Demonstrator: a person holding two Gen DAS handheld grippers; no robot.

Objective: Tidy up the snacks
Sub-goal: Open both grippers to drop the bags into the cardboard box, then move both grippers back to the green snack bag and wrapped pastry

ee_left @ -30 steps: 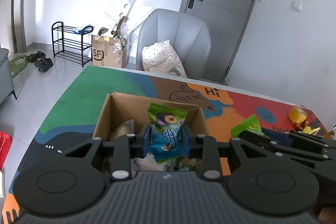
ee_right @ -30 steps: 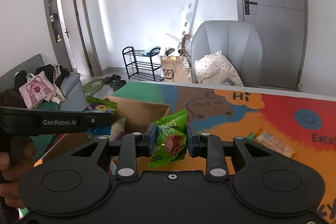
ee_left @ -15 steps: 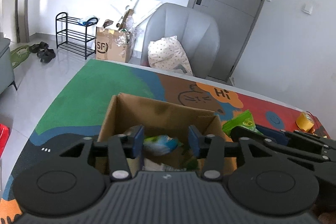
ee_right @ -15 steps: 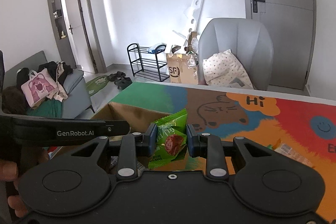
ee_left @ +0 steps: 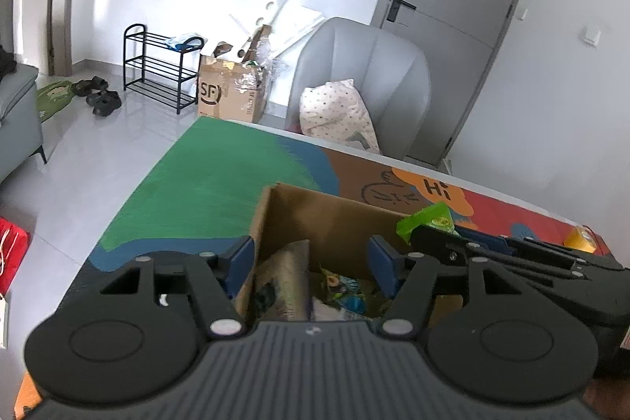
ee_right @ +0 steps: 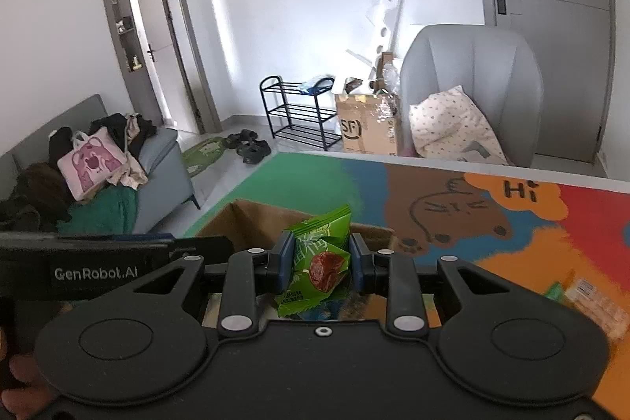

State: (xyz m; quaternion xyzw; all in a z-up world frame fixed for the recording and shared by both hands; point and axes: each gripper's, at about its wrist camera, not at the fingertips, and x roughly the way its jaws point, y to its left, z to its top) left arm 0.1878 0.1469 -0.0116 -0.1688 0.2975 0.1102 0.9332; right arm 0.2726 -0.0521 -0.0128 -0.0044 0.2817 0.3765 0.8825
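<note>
Opening over the box, the left gripper has let go of its blue packet: a second ago the packet stood clamped between the pads, and now it lies loose inside among the other wrappers, with the jaws apart and nothing between them. That snack looks delivered, so this hand seems free to fetch another.

The right gripper is clamped on a green packet, now over the box's near right corner rather than beside it; judging by that, its drop comes next. The packet is a small crinkled pillow pouch, upright, with a red date printed on it and its sealed top edge above the pads. More snacks lie near the table's right edge.
</note>
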